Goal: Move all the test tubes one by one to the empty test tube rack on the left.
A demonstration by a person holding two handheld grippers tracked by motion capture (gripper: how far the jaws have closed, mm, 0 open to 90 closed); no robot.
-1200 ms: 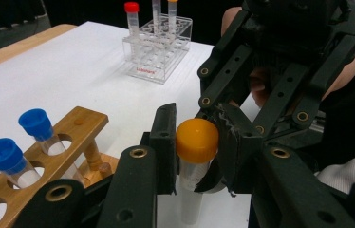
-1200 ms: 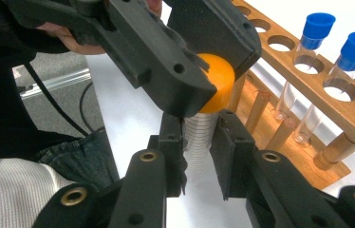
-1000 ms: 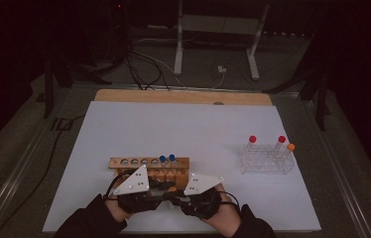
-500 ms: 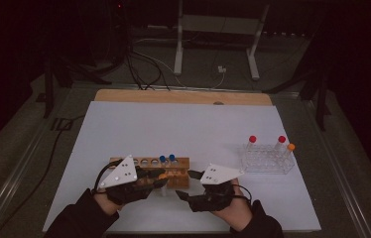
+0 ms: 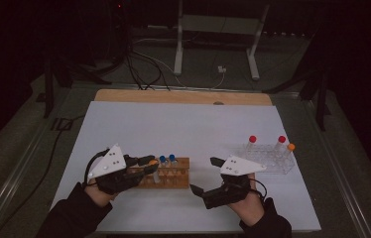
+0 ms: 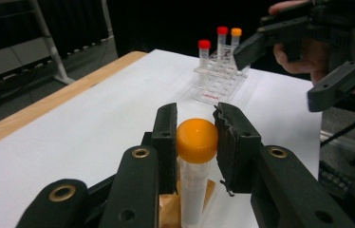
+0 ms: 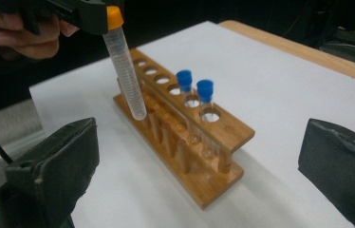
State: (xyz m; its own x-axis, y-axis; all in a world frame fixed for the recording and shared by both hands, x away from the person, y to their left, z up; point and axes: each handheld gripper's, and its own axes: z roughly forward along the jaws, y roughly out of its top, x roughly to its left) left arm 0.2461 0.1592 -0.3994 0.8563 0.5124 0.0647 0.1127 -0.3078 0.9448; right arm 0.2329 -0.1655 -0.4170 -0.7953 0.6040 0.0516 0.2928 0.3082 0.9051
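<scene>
Right gripper (image 5: pixel 207 177): 5 o'clock, nearest; jaws just opened wide, nothing between, likely after handing over.
Left gripper (image 6: pixel 194 124): jaws clamped on orange-capped tube (image 6: pixel 195 156), tilted above wooden rack (image 7: pixel 185 142), probably for insertion.
Clear rack (image 5: pixel 269 158): 3 o'clock on bench (image 5: pixel 183 124), farthest.

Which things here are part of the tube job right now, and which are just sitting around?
In the job:
- left gripper, shut on the orange-capped tube
- wooden rack
- right gripper, jaws just opened, nothing between them

Lying about:
- two blue-capped tubes in the wooden rack
- clear rack with red- and orange-capped tubes
</scene>
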